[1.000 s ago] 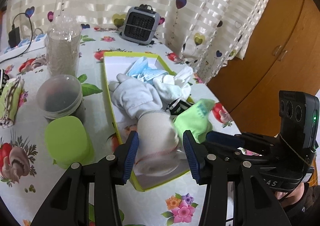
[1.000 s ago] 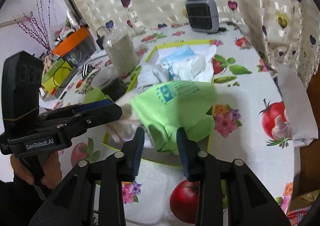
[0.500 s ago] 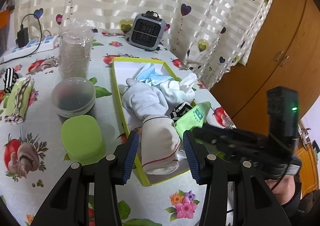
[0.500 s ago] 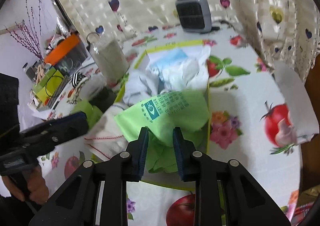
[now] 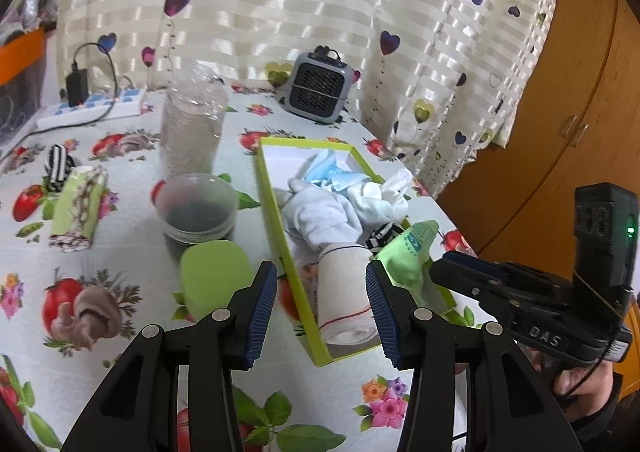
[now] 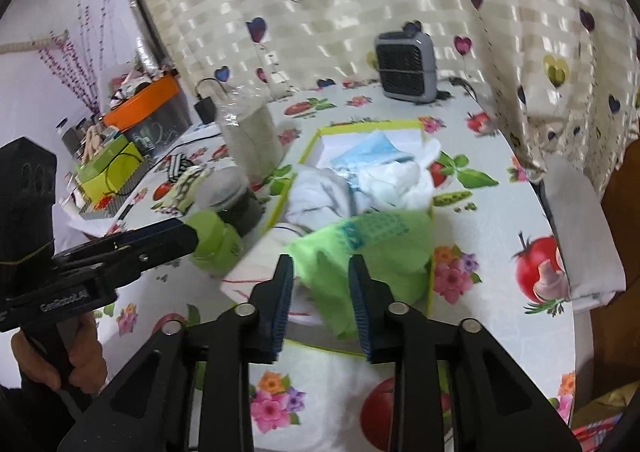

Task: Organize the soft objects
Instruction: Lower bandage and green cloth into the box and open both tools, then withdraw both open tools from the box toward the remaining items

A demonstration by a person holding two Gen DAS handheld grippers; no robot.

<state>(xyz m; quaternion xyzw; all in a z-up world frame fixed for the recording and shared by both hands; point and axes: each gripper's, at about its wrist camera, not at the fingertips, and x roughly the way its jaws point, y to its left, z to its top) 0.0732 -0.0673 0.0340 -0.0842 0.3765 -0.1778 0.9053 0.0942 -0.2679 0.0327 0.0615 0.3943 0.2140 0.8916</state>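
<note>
Blurred in right view: right gripper [image 6: 320,292] fingers parted around green cloth [image 6: 360,248] in the box [image 5: 280,228]; left gripper [image 5: 321,308] open, holding nothing.

Box [image 5: 276,228] crowded (cups [image 5: 198,208] beside)

**A lived-in home room**

Cream striped curtains with heart prints [image 5: 320,4] hang behind a desk under a fruit-and-flower oilcloth [image 5: 100,264]. A small grey fan heater [image 5: 320,90], a white power strip [image 5: 92,110] and a wooden wardrobe [image 5: 568,112] indicate a household.
</note>
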